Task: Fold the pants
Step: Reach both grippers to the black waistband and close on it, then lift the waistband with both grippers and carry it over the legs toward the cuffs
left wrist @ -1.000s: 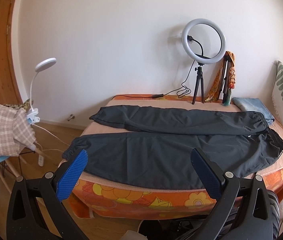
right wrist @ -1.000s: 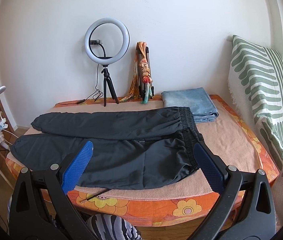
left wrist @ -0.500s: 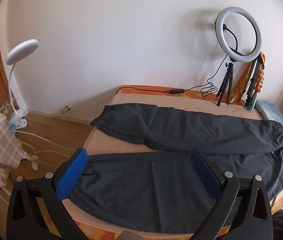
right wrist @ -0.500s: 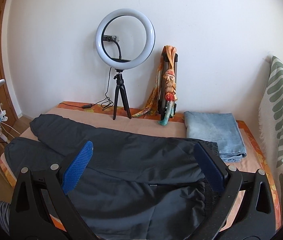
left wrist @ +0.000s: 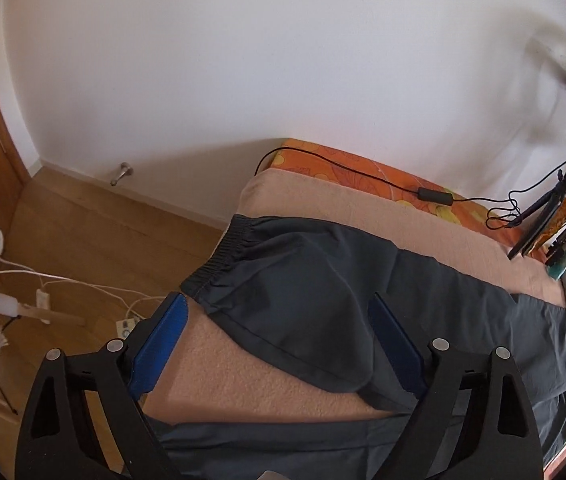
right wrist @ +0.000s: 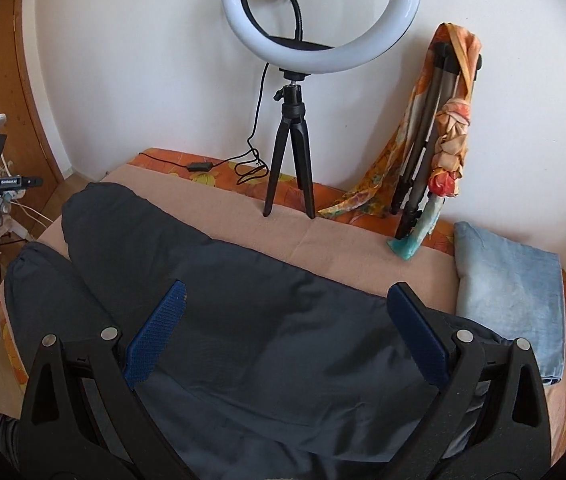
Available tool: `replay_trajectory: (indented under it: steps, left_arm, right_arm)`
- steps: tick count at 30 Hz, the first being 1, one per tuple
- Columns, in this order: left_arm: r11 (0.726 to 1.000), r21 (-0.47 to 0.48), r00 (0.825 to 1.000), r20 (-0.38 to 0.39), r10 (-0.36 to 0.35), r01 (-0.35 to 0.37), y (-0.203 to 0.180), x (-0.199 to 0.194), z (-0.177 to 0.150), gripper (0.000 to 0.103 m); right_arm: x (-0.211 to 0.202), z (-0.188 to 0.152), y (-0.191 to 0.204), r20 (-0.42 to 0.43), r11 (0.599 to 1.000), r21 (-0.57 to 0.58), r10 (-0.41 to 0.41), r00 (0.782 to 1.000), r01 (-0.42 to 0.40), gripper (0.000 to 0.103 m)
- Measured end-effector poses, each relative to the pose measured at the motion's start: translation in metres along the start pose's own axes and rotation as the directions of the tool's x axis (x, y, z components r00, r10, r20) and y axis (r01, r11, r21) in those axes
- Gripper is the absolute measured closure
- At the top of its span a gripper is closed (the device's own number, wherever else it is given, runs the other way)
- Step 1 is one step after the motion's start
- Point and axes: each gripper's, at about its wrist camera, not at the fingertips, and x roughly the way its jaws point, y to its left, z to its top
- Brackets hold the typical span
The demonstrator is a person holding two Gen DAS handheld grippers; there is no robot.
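Far leg axis: the dark pants (left wrist: 363, 280) are lying lengthwise along the bed (left wrist: 323, 200).
Left gripper (left wrist: 279, 344): nearer the cuff (left wrist: 223, 256), jaws spread but narrowing, pinching nothing.
Right gripper (right wrist: 287, 332): jaws spread over the waist end, empty.

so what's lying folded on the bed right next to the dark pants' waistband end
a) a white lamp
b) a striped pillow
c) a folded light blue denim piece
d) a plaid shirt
c: in the right wrist view the folded light blue denim piece lies flat on the bed beside the waist end of the dark pants.
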Motion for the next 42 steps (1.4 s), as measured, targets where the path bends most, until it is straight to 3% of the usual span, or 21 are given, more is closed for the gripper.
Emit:
replay_trajectory:
  steps: [9,13,18,24,27,30,33,36,38,39,41,42]
  left_arm:
    - [0.999,0.028,0.995,-0.099,0.020,-0.018,0.006,0.078,0.044,0.012]
    - [0.999,-0.001,0.991,-0.126,0.048,-0.049,0.019,0.108,0.053,0.012]
    - [0.997,-0.069,0.984,-0.178,0.023,-0.036,0.037,0.135,0.053,0.012]
    - [0.995,-0.058,0.975,-0.212,0.063,-0.077,0.038,0.154,0.051,0.012]
    - [0.996,-0.051,0.976,-0.205,0.068,-0.080,0.034,0.159,0.050,0.021]
    - [0.997,-0.065,0.983,-0.181,0.028,-0.040,0.032,0.158,0.050,0.039]
    - [0.998,-0.045,0.988,-0.151,0.034,-0.042,0.029,0.154,0.051,0.059]
    - [0.999,-0.024,0.991,-0.128,0.039,-0.043,0.026,0.151,0.050,0.071]
    - [1.000,-0.013,0.994,-0.112,0.015,-0.016,0.026,0.148,0.050,0.080]
    - [1.000,-0.013,0.995,-0.103,0.003,-0.004,0.024,0.149,0.052,0.081]
    - [1.000,-0.004,0.997,-0.076,-0.006,0.005,0.024,0.145,0.053,0.082]
    - [1.000,-0.002,0.998,-0.065,-0.017,0.017,0.025,0.143,0.054,0.083]
  right_arm:
    - [0.109,0.016,-0.002,-0.137,0.994,-0.051,0.087,0.987,-0.095,0.001]
    - [0.153,0.017,0.002,-0.189,0.990,-0.096,0.087,0.978,-0.107,0.001]
    - [0.190,0.015,0.008,-0.232,0.981,-0.108,0.133,0.964,-0.161,0.001]
    - [0.216,0.010,0.014,-0.272,0.973,-0.114,0.165,0.948,-0.202,0.001]
    - [0.226,0.006,0.015,-0.298,0.967,-0.107,0.192,0.935,-0.233,0.001]
    - [0.234,0.001,0.017,-0.327,0.963,-0.136,0.177,0.928,-0.231,0.001]
    - [0.230,0.000,0.018,-0.328,0.961,-0.158,0.166,0.930,-0.227,0.002]
    - [0.228,0.002,0.018,-0.321,0.961,-0.158,0.167,0.932,-0.227,0.015]
    - [0.226,0.004,0.017,-0.312,0.962,-0.146,0.178,0.933,-0.232,0.039]
    - [0.224,0.005,0.014,-0.309,0.962,-0.130,0.190,0.932,-0.239,0.046]
    - [0.223,0.006,0.008,-0.302,0.962,-0.082,0.225,0.926,-0.261,0.082]
    - [0.224,0.006,0.005,-0.302,0.963,-0.059,0.233,0.925,-0.261,0.089]
